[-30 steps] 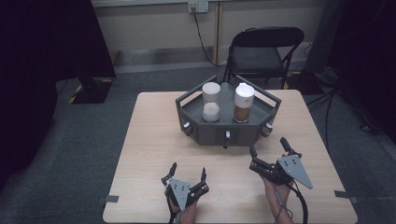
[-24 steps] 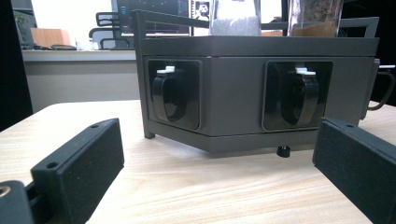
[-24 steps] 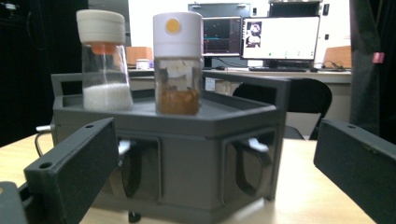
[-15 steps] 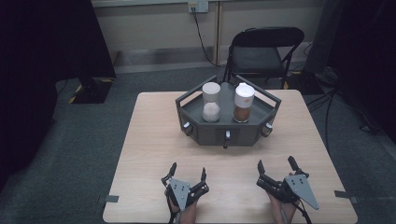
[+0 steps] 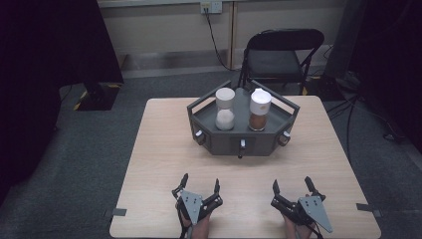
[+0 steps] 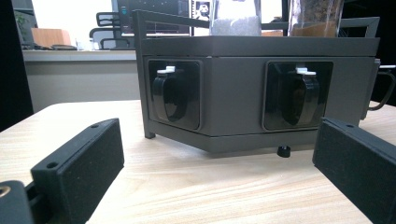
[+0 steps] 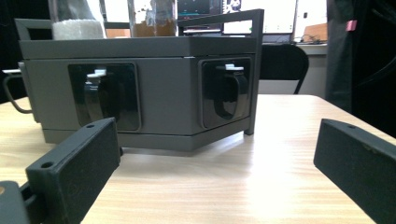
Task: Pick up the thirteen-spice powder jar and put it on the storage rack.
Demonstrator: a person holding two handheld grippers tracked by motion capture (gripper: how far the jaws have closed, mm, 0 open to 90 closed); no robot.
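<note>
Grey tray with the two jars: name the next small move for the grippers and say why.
Probably ease both grippers forward toward the grey tray. The left gripper and right gripper rest open near the table's front edge, well short of it, holding nothing, jaws already pointing at its front faces.

Bench (image 5: 164,149): light wood-grain top, roughly square, on grey carpet floor (image 5: 89,164). Directly on it: one dark grey six-sided tray (image 5: 219,142) at the far middle, standing on small black feet (image 6: 283,150), with black handles set in recesses on its front faces (image 6: 169,95). Two lidded jars stand inside the tray, not on the bench itself: white contents at left (image 5: 225,108), brown at right (image 5: 260,108). Near edge: left hand-held gripper (image 5: 200,186) and right hand-held gripper (image 5: 291,187) low over the bench top, well apart from the tray, jaws spread wide. Tape tabs at near corners (image 5: 367,207).
</note>
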